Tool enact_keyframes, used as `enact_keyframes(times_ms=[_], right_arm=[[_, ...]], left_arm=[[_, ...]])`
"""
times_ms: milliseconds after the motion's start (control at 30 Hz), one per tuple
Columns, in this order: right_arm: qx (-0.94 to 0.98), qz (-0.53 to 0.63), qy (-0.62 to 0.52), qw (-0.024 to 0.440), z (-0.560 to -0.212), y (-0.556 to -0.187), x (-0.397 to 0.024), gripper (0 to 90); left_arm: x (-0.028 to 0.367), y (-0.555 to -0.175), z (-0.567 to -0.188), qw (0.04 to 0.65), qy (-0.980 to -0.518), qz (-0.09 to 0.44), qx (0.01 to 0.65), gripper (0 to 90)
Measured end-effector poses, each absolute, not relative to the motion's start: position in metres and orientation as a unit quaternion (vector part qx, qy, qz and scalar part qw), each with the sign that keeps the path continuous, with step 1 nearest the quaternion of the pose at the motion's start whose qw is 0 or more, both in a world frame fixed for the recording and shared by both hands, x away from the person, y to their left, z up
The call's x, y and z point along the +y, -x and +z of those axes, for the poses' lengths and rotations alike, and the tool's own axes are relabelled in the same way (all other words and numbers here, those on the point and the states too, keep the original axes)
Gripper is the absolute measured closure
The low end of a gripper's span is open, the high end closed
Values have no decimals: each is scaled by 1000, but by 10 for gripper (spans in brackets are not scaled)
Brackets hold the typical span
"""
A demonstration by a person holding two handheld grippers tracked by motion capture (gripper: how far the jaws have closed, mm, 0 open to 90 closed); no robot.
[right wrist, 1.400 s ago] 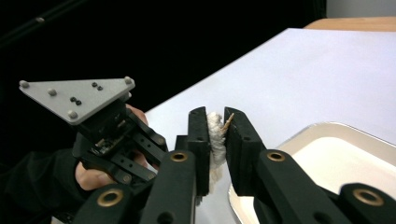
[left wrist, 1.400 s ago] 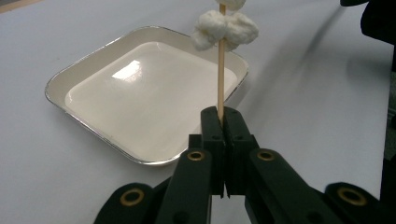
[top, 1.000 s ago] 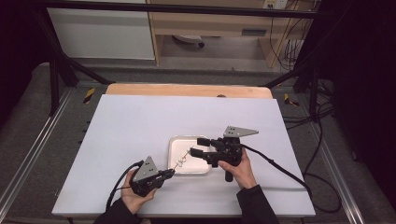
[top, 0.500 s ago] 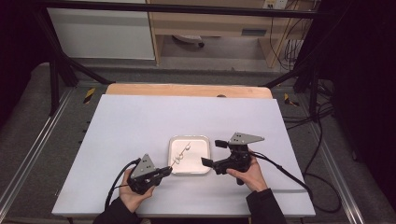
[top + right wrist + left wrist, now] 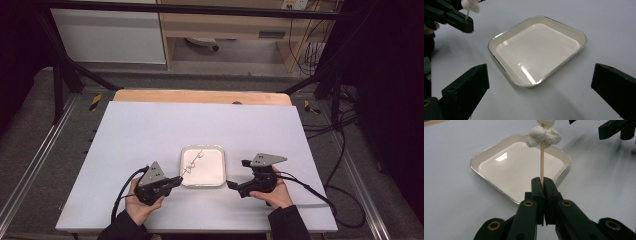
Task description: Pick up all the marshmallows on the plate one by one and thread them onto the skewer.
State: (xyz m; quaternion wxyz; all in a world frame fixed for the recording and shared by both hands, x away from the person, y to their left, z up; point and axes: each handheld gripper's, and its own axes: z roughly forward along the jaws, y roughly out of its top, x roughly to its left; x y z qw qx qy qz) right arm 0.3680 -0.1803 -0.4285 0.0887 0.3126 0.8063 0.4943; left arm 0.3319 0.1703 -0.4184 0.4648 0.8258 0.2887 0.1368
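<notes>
at the near left, your left gripper [image 5: 543,185] is clamped on a wooden skewer [image 5: 541,160] of white lumps [image 5: 543,135], top cut off, over the tray [image 5: 216,152]. right of the tray, your right gripper [image 5: 238,173] has just spread wide, empty.

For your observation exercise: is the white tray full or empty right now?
Empty. The tray shows a bare, glossy floor in both gripper views; the skewer with its white pieces is held above it by the left gripper, not lying inside.
</notes>
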Motion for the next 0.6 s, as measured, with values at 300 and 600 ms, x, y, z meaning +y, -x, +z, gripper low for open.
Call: enact_keyframes(times_ms=[300,600], right_arm=[[804,473,-345,99,-443,-366,-208,15],[802,461,-363,112,-449,-360,-229,14]], left_arm=[[168,-342,-407,441,-836,138,296,884],[158,-351,-401,435,-838,145,296,885]])
